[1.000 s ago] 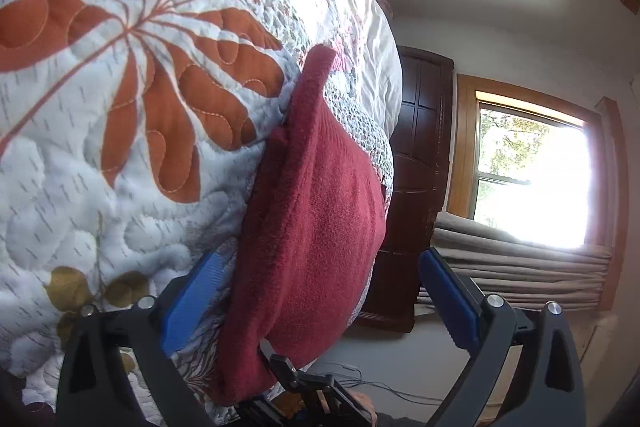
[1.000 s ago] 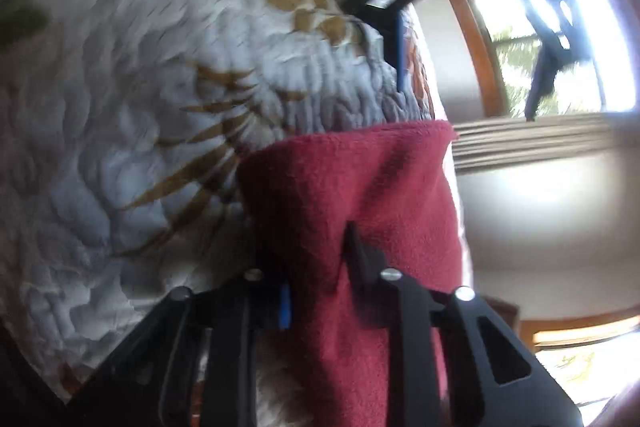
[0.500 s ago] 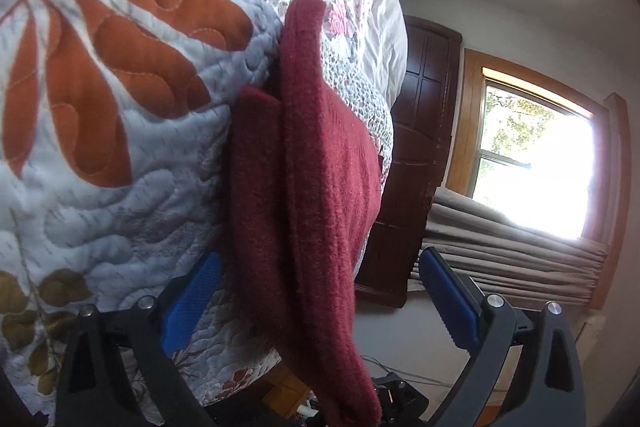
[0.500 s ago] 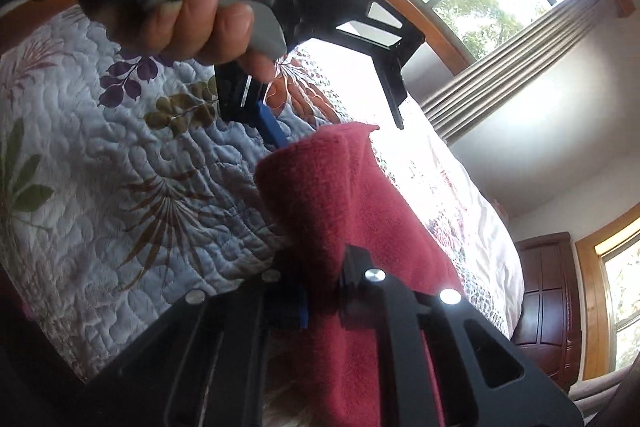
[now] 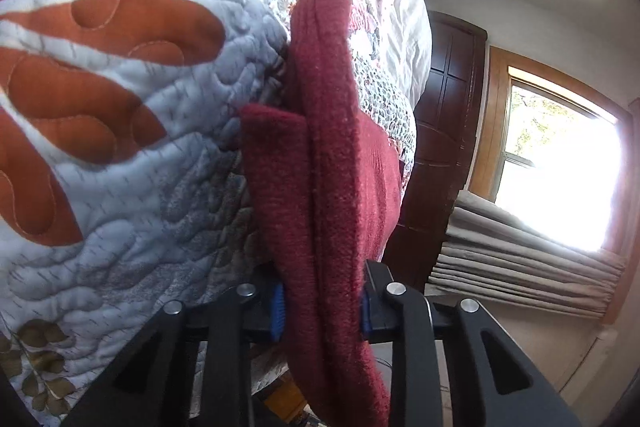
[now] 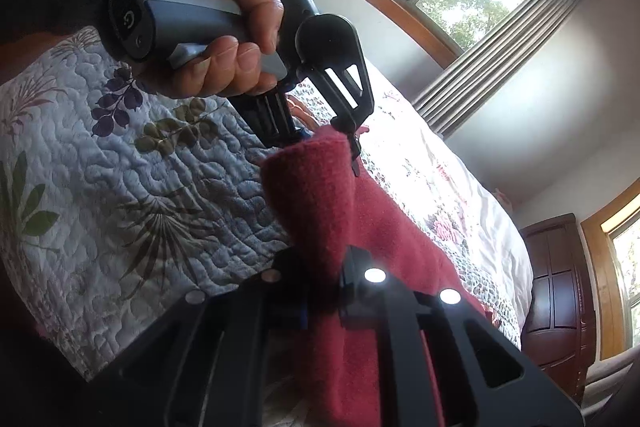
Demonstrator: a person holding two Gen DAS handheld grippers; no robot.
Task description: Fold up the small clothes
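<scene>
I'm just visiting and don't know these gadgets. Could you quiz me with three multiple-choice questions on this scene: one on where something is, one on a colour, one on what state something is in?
1. Where is the cloth being handled?
A. over a quilted bed
B. in a sink
C. on a wooden shelf

2. What colour is the cloth?
A. navy
B. dark red
C. yellow

3. How is the left tool set?
A. wide open, empty
B. lying on the floor
C. shut on the cloth

Answers: 1 A, the quilt lies right behind the cloth. 2 B, it is deep red in both views. 3 C, the left tool pinches the cloth's edge, as does the right tool.
</scene>
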